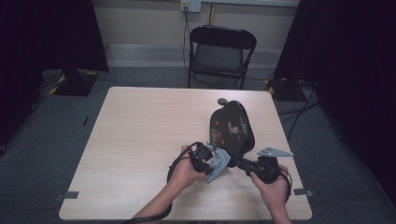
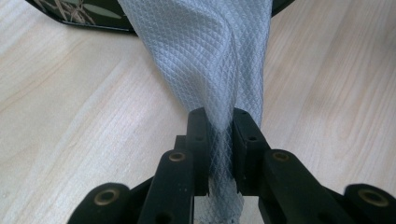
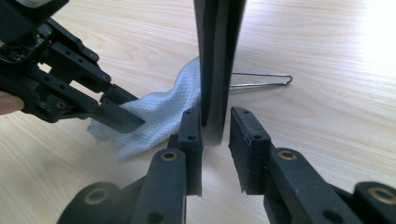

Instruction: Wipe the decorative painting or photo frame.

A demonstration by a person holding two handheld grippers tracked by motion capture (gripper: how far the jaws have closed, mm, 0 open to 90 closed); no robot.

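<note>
Keep cloth [image 2: 205, 56] taut, wipe along near rim of black flowered tray [image 1: 231, 127]; don't drag tray off its edge. Tray stands tilted right of table [image 1: 140, 140] centre. Left gripper [image 2: 219, 135] clamped on cloth, angled down beside tray. Right gripper [image 3: 215, 128] level, jaws loosened around tray edge, one pad touching, gap at other.

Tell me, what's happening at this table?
A person works with a hand-held gripper in each hand. The left gripper has its fingers shut on a pale grey cloth, pressed against a dark flowered tray. The right gripper has the tray's edge between its fingers, with a small gap on one side. It looks like the tray is being wiped.
</note>
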